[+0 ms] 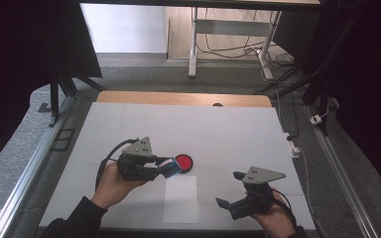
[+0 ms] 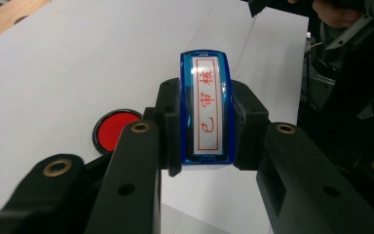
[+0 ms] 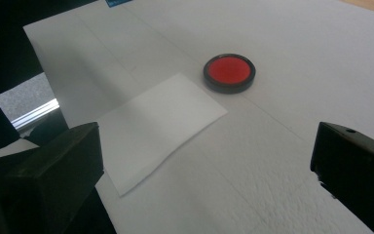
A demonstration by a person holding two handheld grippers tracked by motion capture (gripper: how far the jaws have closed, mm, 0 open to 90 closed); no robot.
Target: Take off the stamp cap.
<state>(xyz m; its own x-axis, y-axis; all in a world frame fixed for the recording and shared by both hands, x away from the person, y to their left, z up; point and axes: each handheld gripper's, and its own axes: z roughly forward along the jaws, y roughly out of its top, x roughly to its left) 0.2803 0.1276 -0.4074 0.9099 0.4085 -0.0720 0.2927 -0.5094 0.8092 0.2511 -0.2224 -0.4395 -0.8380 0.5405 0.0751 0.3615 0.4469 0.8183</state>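
The left hand-held gripper (image 1: 164, 167) is clamping a blue stamp (image 2: 206, 109) at frame centre beside the red-filled ink pad (image 1: 183, 162); the right hand-held gripper (image 1: 230, 189) is gaping wide, lower right.

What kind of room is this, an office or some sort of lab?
Probably a lab or recording studio, not an ordinary office. The white-covered table sits between metal rails and dark curtains, cables trail over the floor, and a person works a stamp with hand-held grippers.
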